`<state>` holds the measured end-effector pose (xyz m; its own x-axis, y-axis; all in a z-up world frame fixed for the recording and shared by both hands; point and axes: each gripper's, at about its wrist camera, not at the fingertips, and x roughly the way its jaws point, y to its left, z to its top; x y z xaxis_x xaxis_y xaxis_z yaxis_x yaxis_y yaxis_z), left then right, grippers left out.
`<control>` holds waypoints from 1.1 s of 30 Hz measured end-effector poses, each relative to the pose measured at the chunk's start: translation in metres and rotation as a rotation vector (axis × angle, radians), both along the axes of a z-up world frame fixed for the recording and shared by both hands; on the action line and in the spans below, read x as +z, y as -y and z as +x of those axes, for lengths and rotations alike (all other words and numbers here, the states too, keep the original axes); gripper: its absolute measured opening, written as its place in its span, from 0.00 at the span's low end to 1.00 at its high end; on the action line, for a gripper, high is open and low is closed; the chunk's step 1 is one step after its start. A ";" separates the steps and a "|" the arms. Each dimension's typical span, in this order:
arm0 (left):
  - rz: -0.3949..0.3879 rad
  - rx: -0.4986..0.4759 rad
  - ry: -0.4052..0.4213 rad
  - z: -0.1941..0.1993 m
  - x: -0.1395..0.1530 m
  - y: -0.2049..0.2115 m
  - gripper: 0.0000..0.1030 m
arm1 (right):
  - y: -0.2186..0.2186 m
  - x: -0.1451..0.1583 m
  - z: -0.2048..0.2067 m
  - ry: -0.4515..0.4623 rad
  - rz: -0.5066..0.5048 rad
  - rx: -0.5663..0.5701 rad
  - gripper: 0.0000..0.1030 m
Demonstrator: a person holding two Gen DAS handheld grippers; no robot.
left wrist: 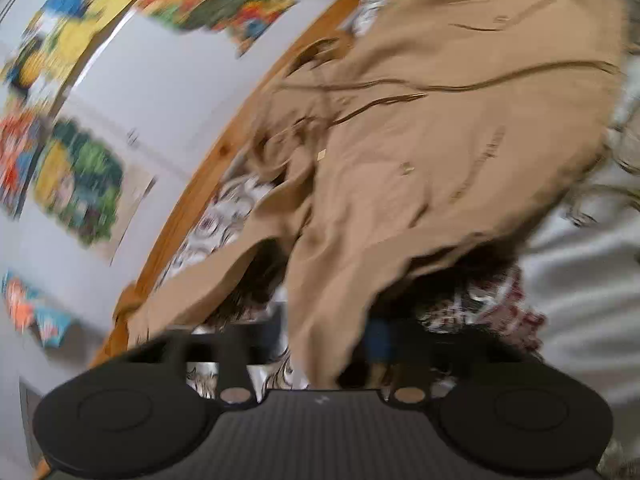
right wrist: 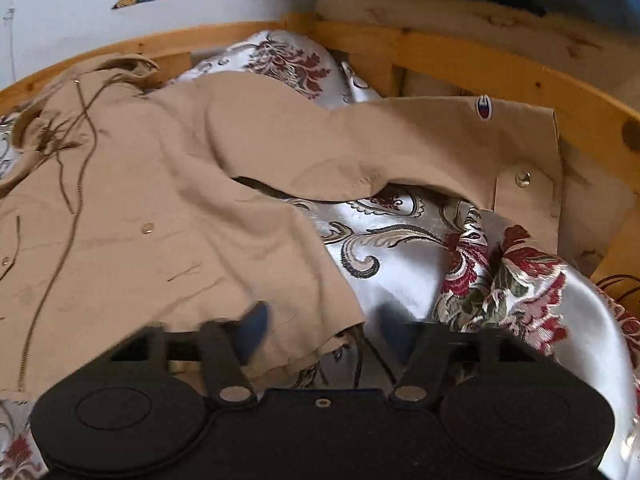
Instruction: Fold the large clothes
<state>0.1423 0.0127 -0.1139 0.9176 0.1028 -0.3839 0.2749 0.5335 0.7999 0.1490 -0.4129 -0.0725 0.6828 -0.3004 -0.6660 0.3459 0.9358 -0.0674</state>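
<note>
The jacket (right wrist: 132, 208) sprawls unfolded on the bedspread (right wrist: 404, 256), ahead of both tongs. Left tongs (left wrist: 324, 340) clench its hem; right tongs (right wrist: 320, 332) straddle the hem corner, grip uncertain. All folding remains.

item: tan jacket (right wrist: 168, 184) | look: beige cloth, dark drawcords, metal snaps, small logo patch on one sleeve | state: unfolded, rumpled, front up | pose: sleeve stretched toward the bed's right rail | place: spread over the floral bedspread (right wrist: 400, 248), collar near the headboard rail
</note>
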 end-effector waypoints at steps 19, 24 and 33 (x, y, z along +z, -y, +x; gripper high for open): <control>-0.136 -0.013 -0.172 -0.112 0.092 -0.073 0.02 | -0.031 0.071 -0.108 -0.115 0.087 0.312 0.12; -0.290 -0.016 -0.370 -0.125 0.103 -0.091 0.25 | -0.030 0.070 -0.126 -0.091 0.061 0.331 0.26; -0.519 -0.024 -0.433 -0.105 0.128 -0.070 0.87 | 0.015 0.096 -0.079 0.079 -0.230 0.245 0.64</control>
<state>0.0370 0.0832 0.0141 0.6697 -0.2125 -0.7116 0.5292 0.8088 0.2565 0.0702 -0.4284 0.0236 0.7997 -0.2572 -0.5425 0.1252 0.9552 -0.2683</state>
